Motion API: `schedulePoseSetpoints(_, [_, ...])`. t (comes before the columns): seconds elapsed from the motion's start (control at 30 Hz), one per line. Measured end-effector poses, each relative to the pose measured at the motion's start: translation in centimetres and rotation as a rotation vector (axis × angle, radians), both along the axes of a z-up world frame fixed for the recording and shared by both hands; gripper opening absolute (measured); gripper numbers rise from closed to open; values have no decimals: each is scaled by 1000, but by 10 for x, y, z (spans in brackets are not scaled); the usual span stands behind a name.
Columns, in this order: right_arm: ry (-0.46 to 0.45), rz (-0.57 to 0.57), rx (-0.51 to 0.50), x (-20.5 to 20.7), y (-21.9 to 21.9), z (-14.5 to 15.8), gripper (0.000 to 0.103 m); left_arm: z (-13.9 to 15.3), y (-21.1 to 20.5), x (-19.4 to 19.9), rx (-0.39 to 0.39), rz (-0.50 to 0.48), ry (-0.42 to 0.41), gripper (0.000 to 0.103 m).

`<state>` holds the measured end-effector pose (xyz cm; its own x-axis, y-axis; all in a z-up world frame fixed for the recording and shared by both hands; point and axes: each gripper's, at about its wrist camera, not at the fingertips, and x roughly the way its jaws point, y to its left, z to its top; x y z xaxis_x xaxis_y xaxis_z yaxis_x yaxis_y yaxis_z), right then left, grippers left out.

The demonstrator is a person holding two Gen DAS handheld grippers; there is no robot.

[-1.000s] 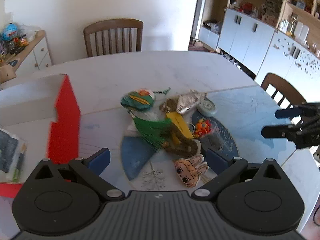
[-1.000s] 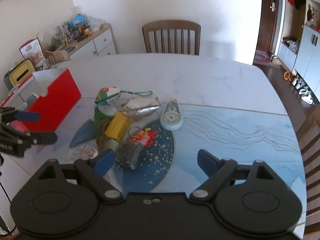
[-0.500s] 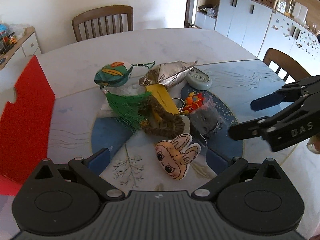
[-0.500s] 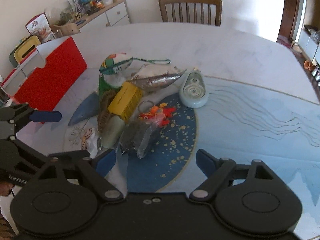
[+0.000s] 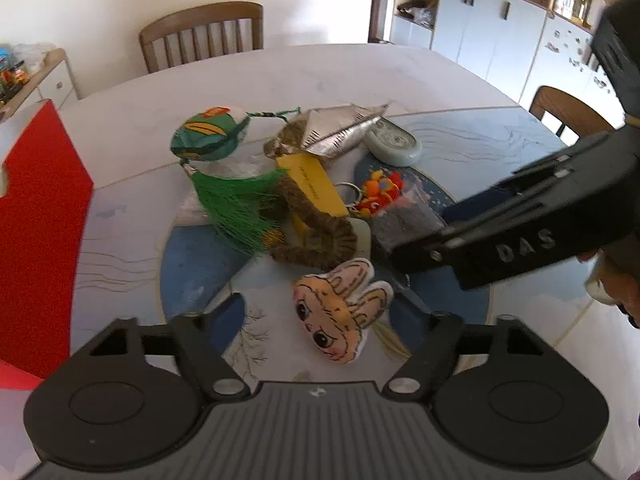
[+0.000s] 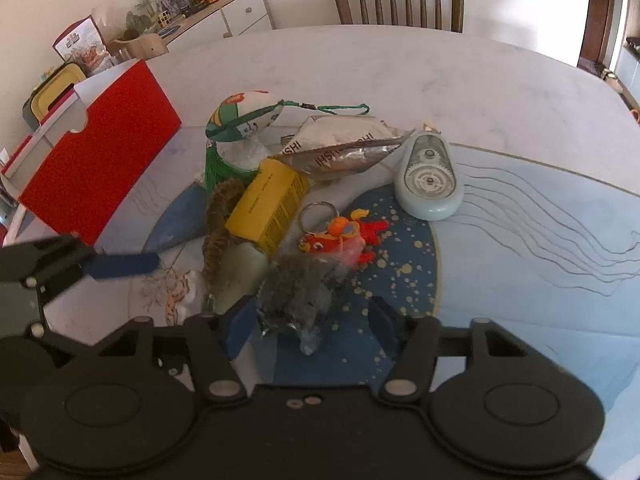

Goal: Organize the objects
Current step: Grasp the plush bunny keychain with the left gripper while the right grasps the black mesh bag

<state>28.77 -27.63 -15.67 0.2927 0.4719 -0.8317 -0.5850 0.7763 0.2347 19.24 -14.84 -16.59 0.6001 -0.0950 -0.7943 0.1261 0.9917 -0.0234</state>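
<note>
A pile of small objects lies mid-table: a bunny-face plush (image 5: 340, 316), a green tasselled pouch (image 5: 208, 136), a yellow box (image 6: 266, 204), a silver foil packet (image 6: 344, 152), a pale correction-tape dispenser (image 6: 428, 176), an orange-red keychain (image 6: 340, 236), a brown furry strip (image 5: 320, 236) and a clear bag of grey fluff (image 6: 300, 292). My left gripper (image 5: 320, 320) is open with the bunny plush between its fingers. My right gripper (image 6: 308, 320) is open with its fingers either side of the grey fluff bag; it also shows in the left wrist view (image 5: 416, 236).
A red and white open box (image 6: 96, 164) stands at the table's left side. Wooden chairs (image 6: 396, 0) stand at the far and right edges. A cluttered sideboard (image 6: 168, 12) and white cabinets (image 5: 500, 40) line the walls.
Both grippers have dropped and moved in toward the pile. The right gripper now straddles the fluff bag; the left has closed in on the bunny plush.
</note>
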Motion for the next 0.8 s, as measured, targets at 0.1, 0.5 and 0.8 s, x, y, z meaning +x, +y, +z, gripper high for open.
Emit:
schedulePoseSetpoints(0.1, [13, 6, 10, 1, 3, -1, 52, -2, -2, 0, -4, -21, 12, 59])
schedulePoseSetpoints(0.5, [5, 21, 27, -4, 5, 4, 23, 2, -3, -2, 11, -38, 10, 36])
schedulePoseSetpoints(0.8, [5, -36, 45, -13, -12, 14, 19, 15, 6, -10, -23, -28, 0, 35])
